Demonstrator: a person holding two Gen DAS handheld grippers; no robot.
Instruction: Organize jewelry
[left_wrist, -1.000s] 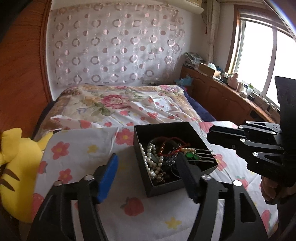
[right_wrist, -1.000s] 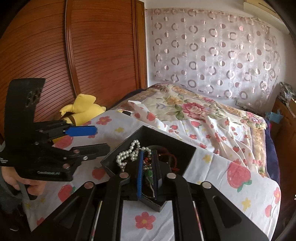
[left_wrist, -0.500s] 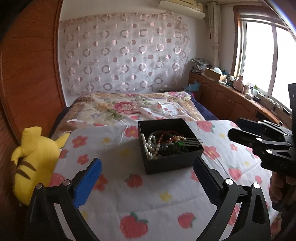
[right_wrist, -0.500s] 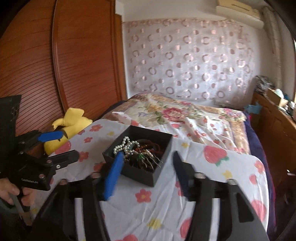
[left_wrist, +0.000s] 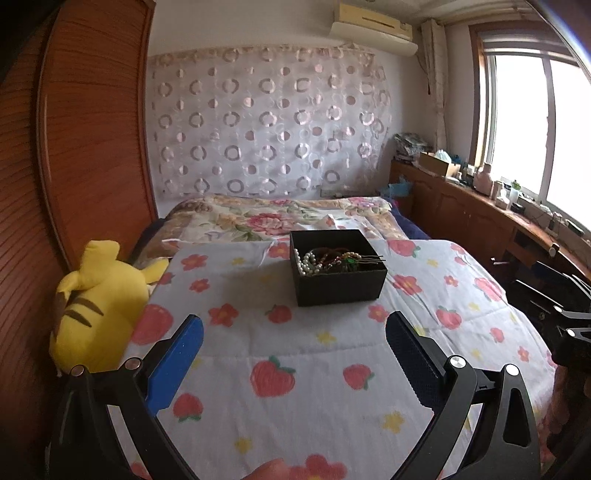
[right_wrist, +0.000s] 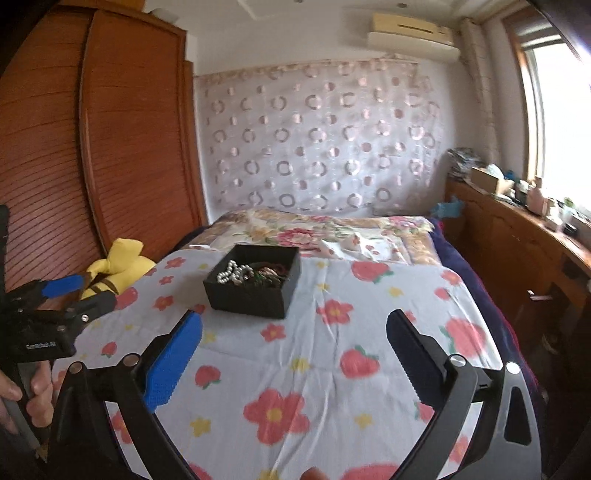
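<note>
Yellow plush (left_wrist: 98, 306) at bed's left edge, by wood wardrobe (right_wrist: 110, 147); nothing btwn grippers & box. Black box (left_wrist: 338, 271) w/ jewelry (left_wrist: 328, 258) mid-bed on floral quilt (left_wrist: 325, 362). Left hand-held gripper (left_wrist: 293, 354) & right hand-held gripper (right_wrist: 293, 350) both spread wide, holding nothing, near bed's near edge. Window (left_wrist: 535, 122) right.

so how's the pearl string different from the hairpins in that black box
The pearl string is white round beads, piled in loops at the box's left side; the hairpins are thin dark straight prongs lying side by side at its right, reaching toward the right wall. The pearls look bulkier, the hairpins slimmer. Both lie inside the open black box on the strawberry-print quilt, and neither claw is touching them.
</note>
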